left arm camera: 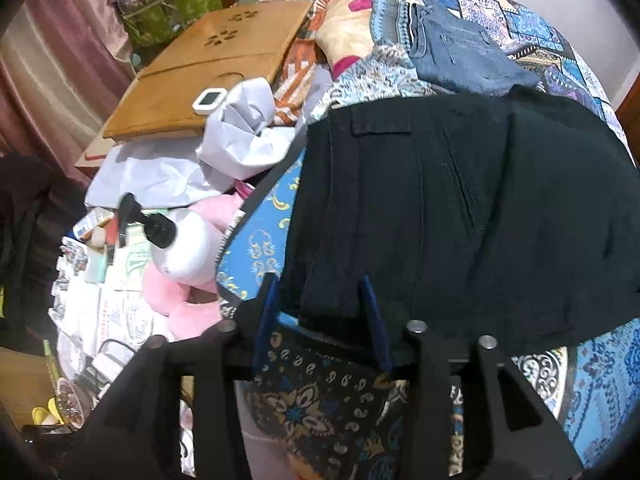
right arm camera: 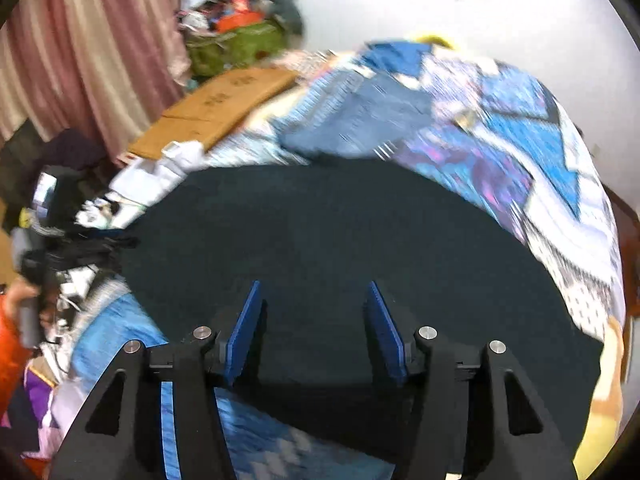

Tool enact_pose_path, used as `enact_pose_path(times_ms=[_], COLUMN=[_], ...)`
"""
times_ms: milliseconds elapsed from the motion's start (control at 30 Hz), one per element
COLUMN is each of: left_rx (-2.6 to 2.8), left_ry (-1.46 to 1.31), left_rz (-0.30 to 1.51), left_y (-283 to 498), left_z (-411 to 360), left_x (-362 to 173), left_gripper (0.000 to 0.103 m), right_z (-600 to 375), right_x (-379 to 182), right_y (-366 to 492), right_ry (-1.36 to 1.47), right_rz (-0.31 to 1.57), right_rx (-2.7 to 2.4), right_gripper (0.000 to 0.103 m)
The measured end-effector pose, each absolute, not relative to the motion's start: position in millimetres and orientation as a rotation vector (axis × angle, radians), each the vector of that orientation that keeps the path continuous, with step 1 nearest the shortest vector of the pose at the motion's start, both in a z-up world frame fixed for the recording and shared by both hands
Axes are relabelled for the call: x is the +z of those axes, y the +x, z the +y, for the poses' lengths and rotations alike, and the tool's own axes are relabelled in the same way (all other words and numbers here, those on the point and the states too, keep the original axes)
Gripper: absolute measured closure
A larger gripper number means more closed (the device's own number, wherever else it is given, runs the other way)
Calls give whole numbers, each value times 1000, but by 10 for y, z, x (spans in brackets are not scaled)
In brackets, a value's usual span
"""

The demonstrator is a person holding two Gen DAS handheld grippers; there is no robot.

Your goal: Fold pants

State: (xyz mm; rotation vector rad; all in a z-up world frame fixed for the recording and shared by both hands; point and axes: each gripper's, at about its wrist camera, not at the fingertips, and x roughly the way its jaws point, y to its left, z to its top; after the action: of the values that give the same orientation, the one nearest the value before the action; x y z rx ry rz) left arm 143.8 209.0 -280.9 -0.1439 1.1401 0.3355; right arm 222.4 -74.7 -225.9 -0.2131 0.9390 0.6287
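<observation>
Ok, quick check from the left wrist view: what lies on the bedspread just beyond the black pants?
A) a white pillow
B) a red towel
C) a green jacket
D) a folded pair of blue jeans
D: a folded pair of blue jeans lies on the patterned bedspread just past the far edge of the black pants.

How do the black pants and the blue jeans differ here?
The black pants lie nearest the grippers, spread wide; the blue jeans sit farther back in a smaller folded bundle. The pants are plain black, the jeans faded denim blue. The pants' edge lies between the left gripper pads; nothing touches the jeans. Both rest on the patterned bedspread.
</observation>
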Motion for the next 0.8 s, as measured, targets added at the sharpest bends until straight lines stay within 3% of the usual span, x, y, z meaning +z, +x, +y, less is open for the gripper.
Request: enact_pose_path(times_ms=[100,367,467,700,800], left_rx=[340,254,196,79,-3], left_ry=[-152,-156,-154,-63,0], left_rz=[1112,1017,988,1016,1089], left_y=[1407,1689,1901,2389,2539], left_z=[2099,1798,1560,820,415], left_x=[-2661,-2124,-1980,-2022,-2219], left_gripper=[39,23,17,14,14], right_z=[-1005,-1605,-1914,-2319,-2490], right_x=[-2314,-2113,-2060,-2386,-2338], right_y=[2167,2020,2136,2141,1942], right_ry=[-155,-37,6,108,159], right_rz=[941,932,903,999,956], right_rx=[638,585,495,433,463], right_gripper=[48,46,40,39,38])
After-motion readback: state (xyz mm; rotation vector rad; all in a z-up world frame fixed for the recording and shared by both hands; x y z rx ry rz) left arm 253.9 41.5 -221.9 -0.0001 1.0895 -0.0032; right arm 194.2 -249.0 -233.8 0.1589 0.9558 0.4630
